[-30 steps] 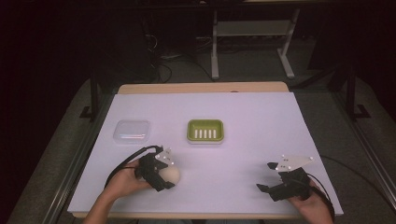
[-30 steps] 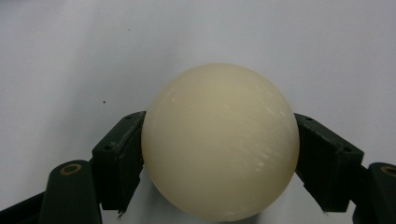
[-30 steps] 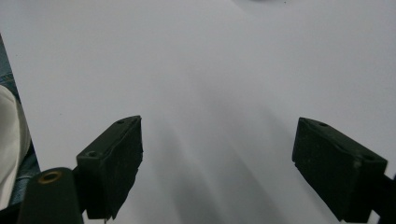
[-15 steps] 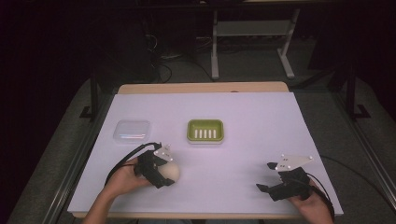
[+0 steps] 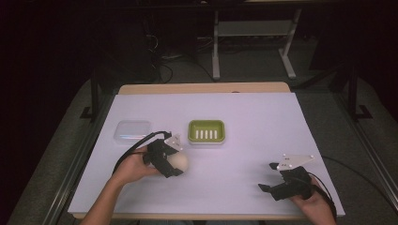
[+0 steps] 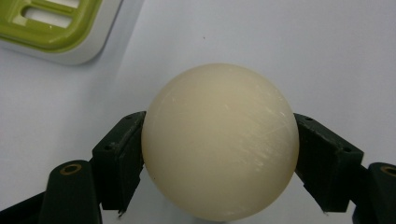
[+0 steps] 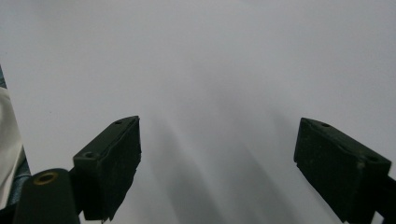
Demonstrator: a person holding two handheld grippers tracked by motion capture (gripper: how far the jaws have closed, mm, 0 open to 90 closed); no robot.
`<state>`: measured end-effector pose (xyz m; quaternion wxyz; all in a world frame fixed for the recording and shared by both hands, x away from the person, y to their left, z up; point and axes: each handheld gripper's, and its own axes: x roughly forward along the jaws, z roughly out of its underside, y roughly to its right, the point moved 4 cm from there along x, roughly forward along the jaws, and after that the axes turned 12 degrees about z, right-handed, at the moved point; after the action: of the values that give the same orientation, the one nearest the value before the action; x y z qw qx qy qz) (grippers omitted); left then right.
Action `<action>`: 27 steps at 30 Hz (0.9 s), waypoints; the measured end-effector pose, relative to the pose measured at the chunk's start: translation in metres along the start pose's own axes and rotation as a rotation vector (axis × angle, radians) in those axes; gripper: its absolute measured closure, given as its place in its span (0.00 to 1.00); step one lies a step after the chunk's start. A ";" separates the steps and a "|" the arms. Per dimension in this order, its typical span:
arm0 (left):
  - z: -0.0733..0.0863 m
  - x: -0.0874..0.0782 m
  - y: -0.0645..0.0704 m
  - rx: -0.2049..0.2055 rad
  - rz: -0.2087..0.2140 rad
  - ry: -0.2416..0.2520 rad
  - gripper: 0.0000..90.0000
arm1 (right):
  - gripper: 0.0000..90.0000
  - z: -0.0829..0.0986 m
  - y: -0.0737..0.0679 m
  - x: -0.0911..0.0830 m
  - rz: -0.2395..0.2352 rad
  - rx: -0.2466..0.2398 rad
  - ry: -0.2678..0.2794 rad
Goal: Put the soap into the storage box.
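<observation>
the left gripper (image 5: 170,161) is gripping a cream ball (image 5: 178,162) at the near left part of the white table (image 5: 263,122), just in front of the green soap dish (image 5: 206,131). in the left gripper view the ball (image 6: 219,142) is sitting between the two black jaws, one pressing on each side of it, so the jaws are closing on it about as wide as the ball itself. a corner of the soap dish (image 6: 51,25) is showing at the top left of that view. a clear lidded box (image 5: 132,130) is lying on the table just left of the soap dish, apart from it.

the right gripper (image 5: 270,180) is resting at the near right of the table, well apart from the ball. in the right gripper view its jaws are standing wide apart over bare white surface with nothing between them.
</observation>
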<state>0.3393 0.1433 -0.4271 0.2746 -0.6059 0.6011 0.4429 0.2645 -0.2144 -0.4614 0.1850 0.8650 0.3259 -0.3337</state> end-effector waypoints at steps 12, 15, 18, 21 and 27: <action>-0.031 -0.010 -0.014 0.024 0.007 0.018 0.27 | 0.16 -0.001 -0.001 0.001 -0.016 0.027 0.002; -0.037 -0.012 -0.015 0.032 0.004 0.016 0.27 | 0.16 0.001 0.001 0.002 -0.022 0.037 -0.003; -0.045 -0.017 -0.019 0.037 0.005 0.023 0.27 | 0.16 0.001 0.002 0.002 -0.025 0.048 -0.006; -0.050 -0.020 -0.022 0.041 0.003 0.025 0.27 | 0.16 0.001 0.002 0.002 -0.027 0.047 -0.003; -0.059 -0.020 -0.031 0.045 0.005 0.053 0.27 | 0.16 0.000 0.003 0.001 -0.023 0.057 0.004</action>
<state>0.3838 0.1062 -0.3886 0.2711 -0.6094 0.6196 0.4137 0.2668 -0.2165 -0.4618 0.1559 0.8669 0.3264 -0.3432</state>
